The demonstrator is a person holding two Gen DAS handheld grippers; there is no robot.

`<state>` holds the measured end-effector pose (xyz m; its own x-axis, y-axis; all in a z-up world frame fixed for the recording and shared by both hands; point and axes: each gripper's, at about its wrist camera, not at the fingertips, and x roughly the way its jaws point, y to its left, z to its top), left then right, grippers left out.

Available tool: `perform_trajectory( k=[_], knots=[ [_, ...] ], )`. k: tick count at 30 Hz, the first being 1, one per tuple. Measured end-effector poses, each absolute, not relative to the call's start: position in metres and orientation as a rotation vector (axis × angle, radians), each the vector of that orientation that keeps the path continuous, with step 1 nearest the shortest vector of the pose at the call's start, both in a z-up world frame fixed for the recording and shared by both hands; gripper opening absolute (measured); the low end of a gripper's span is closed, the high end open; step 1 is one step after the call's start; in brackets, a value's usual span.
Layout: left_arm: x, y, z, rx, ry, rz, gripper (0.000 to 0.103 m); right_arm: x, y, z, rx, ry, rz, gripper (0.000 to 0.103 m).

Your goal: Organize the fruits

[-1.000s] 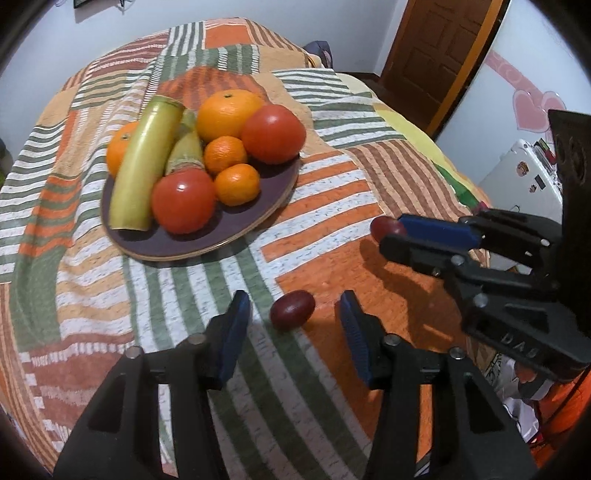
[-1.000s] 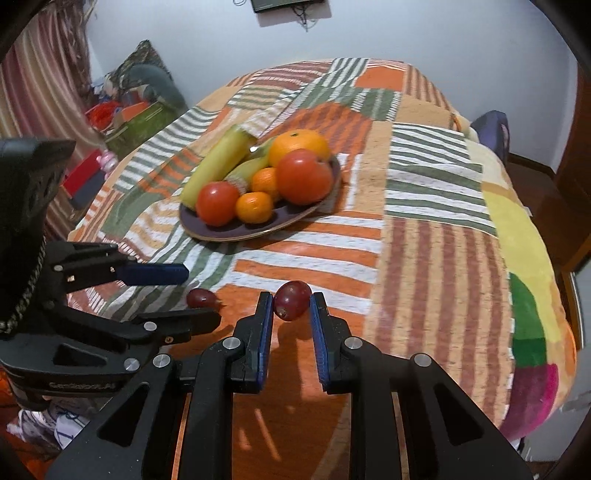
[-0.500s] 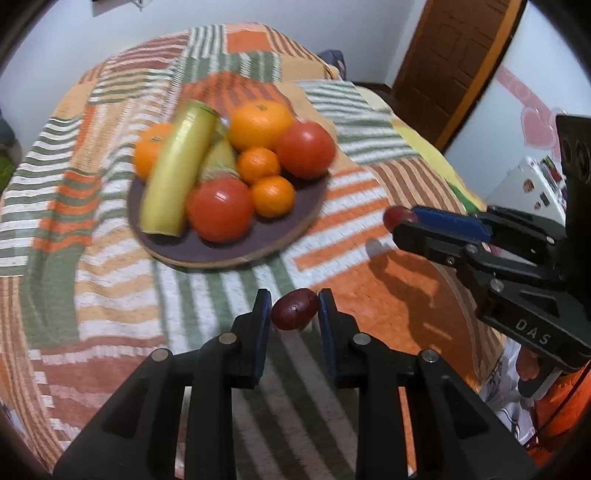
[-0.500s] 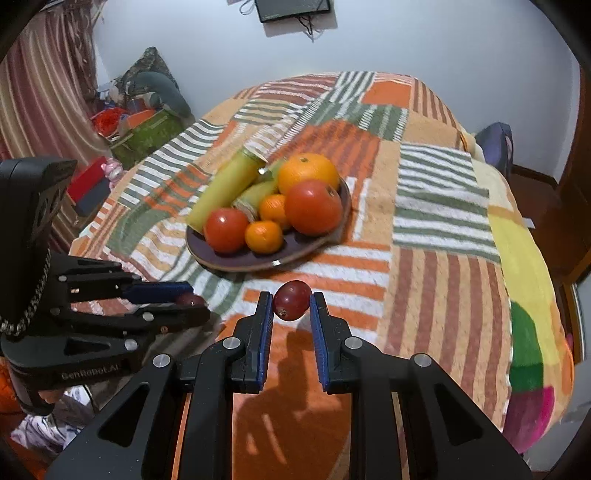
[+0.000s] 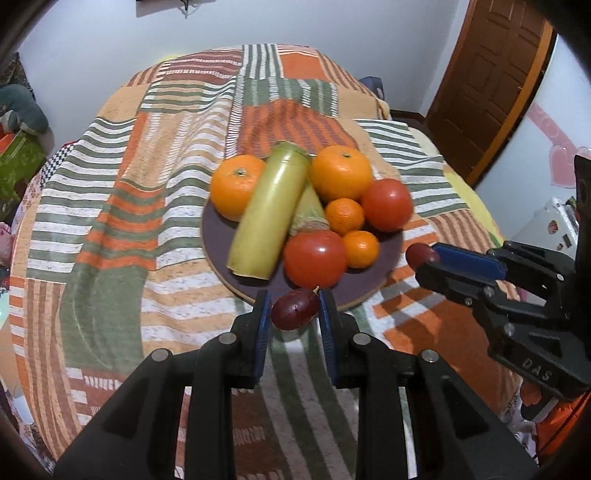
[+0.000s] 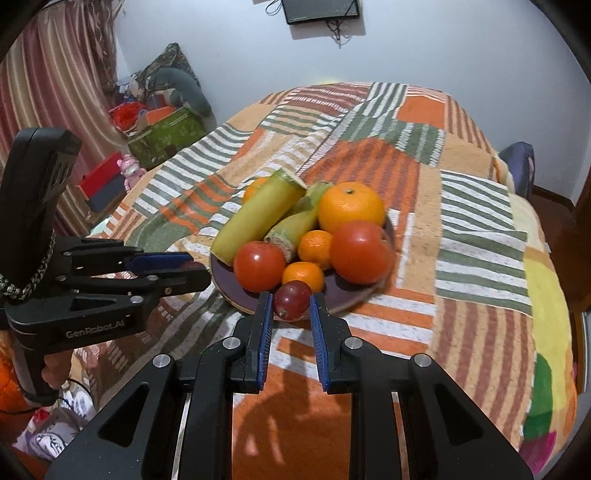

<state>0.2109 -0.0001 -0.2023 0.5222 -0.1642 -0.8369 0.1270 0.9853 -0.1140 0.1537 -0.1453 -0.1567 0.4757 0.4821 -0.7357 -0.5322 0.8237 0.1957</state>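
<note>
A dark purple plate (image 5: 391,254) on the striped bedspread holds oranges, two red tomatoes (image 5: 314,258) and long yellow-green pieces (image 5: 269,210). My left gripper (image 5: 293,314) is shut on a dark red grape (image 5: 293,313), held in the air just before the plate's near rim. My right gripper (image 6: 291,301) is shut on a second red grape (image 6: 291,299), also held at the plate's near rim (image 6: 236,299). The right gripper shows in the left wrist view (image 5: 424,258), right of the plate, and the left gripper in the right wrist view (image 6: 184,267), left of it.
The patchwork bedspread (image 5: 110,221) covers the whole bed. A wooden door (image 5: 487,81) stands at the back right. Boxes and toys (image 6: 162,129) lie on the floor to the left by a curtain. A screen (image 6: 321,11) hangs on the far wall.
My left gripper closed on the grape that lay on the bedspread and lifted it toward the plate. My right gripper carried its grape forward to the plate's near rim.
</note>
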Motion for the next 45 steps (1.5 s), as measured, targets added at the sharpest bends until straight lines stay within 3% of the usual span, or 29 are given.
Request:
perform_trajectory(
  k=[17, 21, 28, 35, 45],
  knots=[
    [0.232, 0.007, -0.229, -0.067, 1.062, -0.173, 0.026, 0.17, -0.118, -0.186, -0.088, 0.965, 0.668, 0.019],
    [0.232, 0.007, -0.23, -0.072, 1.07, -0.178, 0.036, 0.17, -0.117, -0.187, -0.097, 0.964, 0.668, 0.019],
    [0.227, 0.004, -0.225, -0.054, 1.058, -0.171, 0.037, 0.17, -0.119, -0.185, -0.102, 0.97, 0.663, 0.02],
    [0.208, 0.01, -0.191, -0.059, 0.97, -0.138, 0.037, 0.163, -0.129, -0.164, -0.087, 0.923, 0.634, 0.021],
    [0.161, 0.017, -0.1, -0.068, 0.712, -0.088, 0.037, 0.131, -0.16, -0.08, -0.055, 0.688, 0.566, 0.021]
  ],
)
